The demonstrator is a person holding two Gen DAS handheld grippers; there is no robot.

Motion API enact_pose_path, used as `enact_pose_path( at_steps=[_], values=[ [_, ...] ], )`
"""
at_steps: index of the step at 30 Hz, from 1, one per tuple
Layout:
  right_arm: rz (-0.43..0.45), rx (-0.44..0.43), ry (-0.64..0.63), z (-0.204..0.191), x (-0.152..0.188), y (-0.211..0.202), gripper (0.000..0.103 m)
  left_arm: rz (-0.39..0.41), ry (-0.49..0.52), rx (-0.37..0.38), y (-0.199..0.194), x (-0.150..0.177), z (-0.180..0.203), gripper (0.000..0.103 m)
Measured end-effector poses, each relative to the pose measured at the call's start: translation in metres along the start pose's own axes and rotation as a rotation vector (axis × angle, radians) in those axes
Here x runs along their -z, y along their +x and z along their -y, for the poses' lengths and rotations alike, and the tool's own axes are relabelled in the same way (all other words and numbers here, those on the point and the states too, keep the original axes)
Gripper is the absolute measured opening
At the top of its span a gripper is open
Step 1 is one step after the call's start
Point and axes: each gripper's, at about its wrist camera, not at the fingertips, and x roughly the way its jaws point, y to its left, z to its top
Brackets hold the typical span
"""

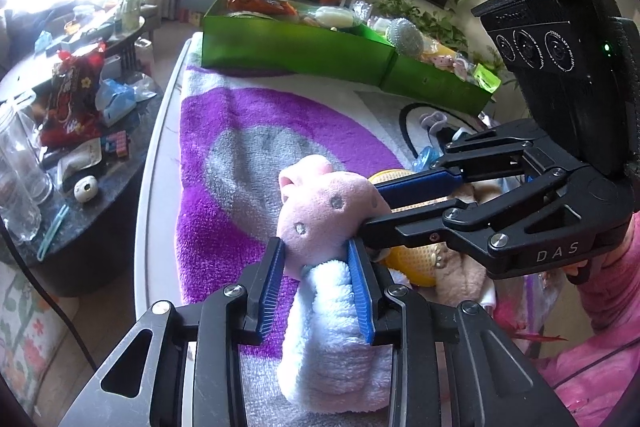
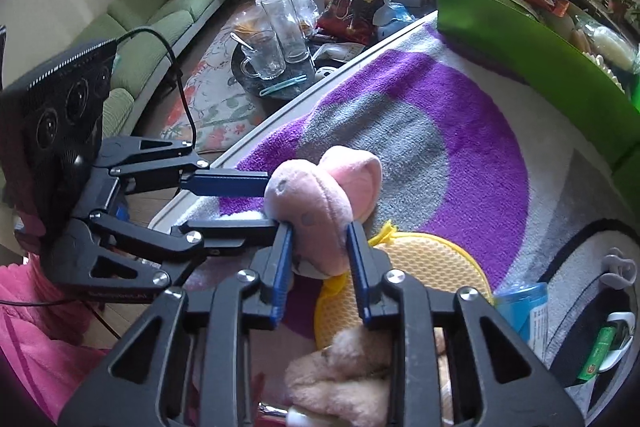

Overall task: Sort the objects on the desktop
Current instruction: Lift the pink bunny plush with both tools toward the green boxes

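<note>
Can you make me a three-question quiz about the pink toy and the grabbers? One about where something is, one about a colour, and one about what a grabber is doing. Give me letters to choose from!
1. Where is the yellow mesh pad?
A. In the green box
B. On the towel, beside the toy
C. On the floor

2. What colour is the long box?
A. Green
B. Red
C. White

3. What is the left gripper doing?
A. Hanging open
B. Holding a glass
C. Squeezing the plush toy

Answers: 1 B, it lies on the purple and grey towel by the toy. 2 A, its walls are bright green. 3 C, both blue pads press the toy's white neck.
</note>
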Motion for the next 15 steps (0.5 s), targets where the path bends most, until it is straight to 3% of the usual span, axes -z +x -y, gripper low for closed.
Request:
enact_pose_path(
  at_steps=[8, 15],
  values=[
    [-0.001, 0.013, 0.034, 0.007, 0.001, -0.003, 0.027, -0.01, -0.019, -0.012, 0.0, -0.005, -0.003, 0.041],
    [-0.002, 0.021, 0.053, 0.012, 0.003, -0.003, 0.029, -0.024, -0.024, 0.031, 0.011, -0.006, -0.003, 0.041]
  ],
)
